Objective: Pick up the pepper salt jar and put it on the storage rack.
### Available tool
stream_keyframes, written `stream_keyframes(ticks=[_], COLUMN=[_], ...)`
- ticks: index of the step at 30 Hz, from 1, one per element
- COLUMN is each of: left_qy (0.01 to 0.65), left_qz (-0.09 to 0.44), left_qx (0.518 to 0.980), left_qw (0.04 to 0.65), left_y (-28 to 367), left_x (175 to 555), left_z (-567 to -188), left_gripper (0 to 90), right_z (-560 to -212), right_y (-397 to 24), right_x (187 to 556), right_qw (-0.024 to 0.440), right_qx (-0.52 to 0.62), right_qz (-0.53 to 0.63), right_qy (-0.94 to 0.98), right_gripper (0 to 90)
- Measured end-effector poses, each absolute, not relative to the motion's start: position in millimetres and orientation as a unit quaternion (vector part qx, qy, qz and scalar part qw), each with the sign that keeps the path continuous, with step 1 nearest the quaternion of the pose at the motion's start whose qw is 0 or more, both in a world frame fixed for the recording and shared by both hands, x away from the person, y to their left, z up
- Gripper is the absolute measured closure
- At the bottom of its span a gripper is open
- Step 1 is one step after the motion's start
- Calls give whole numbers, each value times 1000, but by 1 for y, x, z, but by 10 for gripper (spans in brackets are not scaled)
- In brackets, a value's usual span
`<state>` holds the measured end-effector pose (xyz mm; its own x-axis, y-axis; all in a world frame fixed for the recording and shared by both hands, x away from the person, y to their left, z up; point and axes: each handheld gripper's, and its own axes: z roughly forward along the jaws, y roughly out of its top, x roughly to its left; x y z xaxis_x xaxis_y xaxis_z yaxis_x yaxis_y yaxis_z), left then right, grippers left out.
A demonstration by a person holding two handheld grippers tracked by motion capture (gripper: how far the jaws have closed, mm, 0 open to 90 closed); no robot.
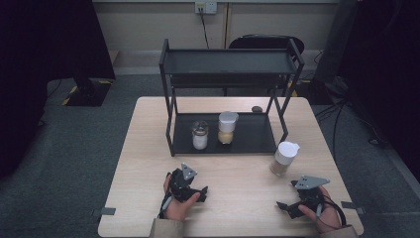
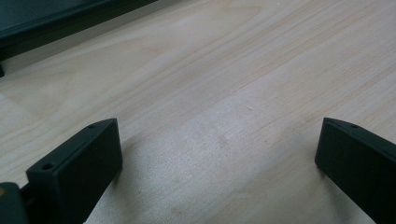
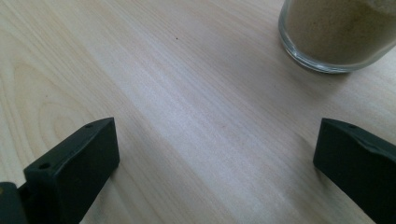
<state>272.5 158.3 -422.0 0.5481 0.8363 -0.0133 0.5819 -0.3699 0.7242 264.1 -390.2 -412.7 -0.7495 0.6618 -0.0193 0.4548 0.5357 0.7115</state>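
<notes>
A black two-level rack (image 1: pixel 230 57) stands at the back of the wooden table (image 1: pixel 138 148). On its lower shelf are a small glass jar of white powder (image 1: pixel 200 135) and a taller white-lidded jar of tan powder (image 1: pixel 227 127). A third white-lidded jar of tan powder (image 1: pixel 284 158) stands on the table right of the rack; its glass base (image 3: pixel 334 35) is at the top right of the right gripper view. My left gripper (image 1: pixel 190 191) rests low at the front centre-left, open (image 2: pixel 219 154) over bare wood. My right gripper (image 1: pixel 289 207) sits open (image 3: pixel 217 154) at the front right, just short of that jar.
A small dark object (image 1: pixel 256 109) lies on the table behind the rack. A black chair (image 1: pixel 265 42) stands beyond the table. The rack's lower edge (image 2: pixel 56 23) crosses the top left of the left gripper view. Grey carpet surrounds the table.
</notes>
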Motion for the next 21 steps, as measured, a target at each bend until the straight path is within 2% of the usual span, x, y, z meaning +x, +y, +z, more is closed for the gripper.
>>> stream_keyframes(ticks=[21], left_qy=[439], left_qz=[182], left_qx=[807], left_qw=[350], left_y=[158], left_x=[273], left_z=[-422], left_gripper=[0], right_z=[-413], right_y=[-387], right_x=[261], right_qw=[149], right_qx=[334], right_qz=[356], right_qy=[860], right_gripper=[0])
